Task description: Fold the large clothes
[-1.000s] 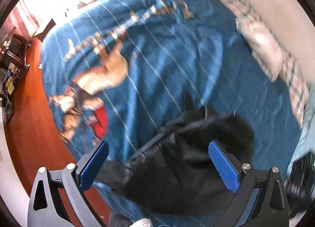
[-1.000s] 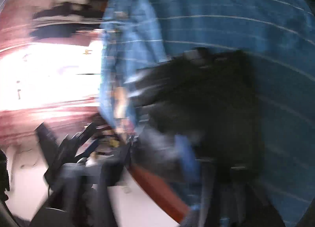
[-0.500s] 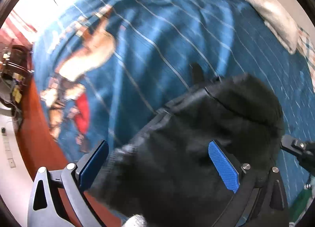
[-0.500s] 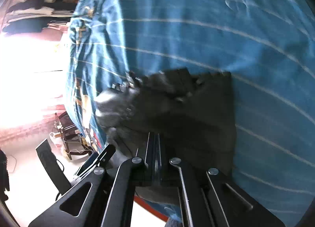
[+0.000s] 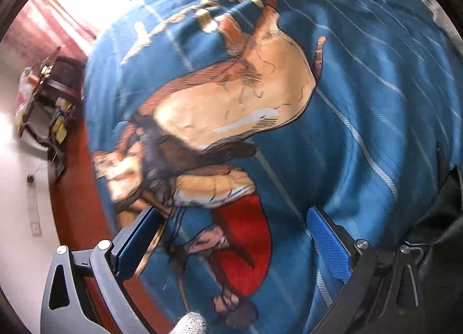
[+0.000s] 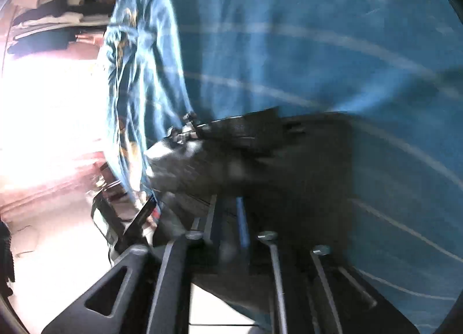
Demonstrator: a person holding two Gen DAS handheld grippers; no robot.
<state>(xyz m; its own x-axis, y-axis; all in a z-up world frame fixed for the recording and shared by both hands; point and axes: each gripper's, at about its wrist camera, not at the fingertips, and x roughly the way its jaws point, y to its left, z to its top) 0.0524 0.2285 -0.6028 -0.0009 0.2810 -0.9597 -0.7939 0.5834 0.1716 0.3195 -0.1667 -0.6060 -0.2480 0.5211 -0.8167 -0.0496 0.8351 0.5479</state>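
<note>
Jaws of right gripper [image 6: 228,218] clamp black garment [image 6: 289,160]; left gripper [image 5: 231,242] gapes empty; lettering unreadable.

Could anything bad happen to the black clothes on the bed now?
Maybe two things. The right gripper has its jaws shut on the black garment, which lies close to the edge of the blue blanket; a pull toward the floor might drag it off. The left gripper is open over the blanket's picture with nothing in it, and the garment sits off to its side, so a one-sided tug may bunch the cloth instead of folding it.
</note>
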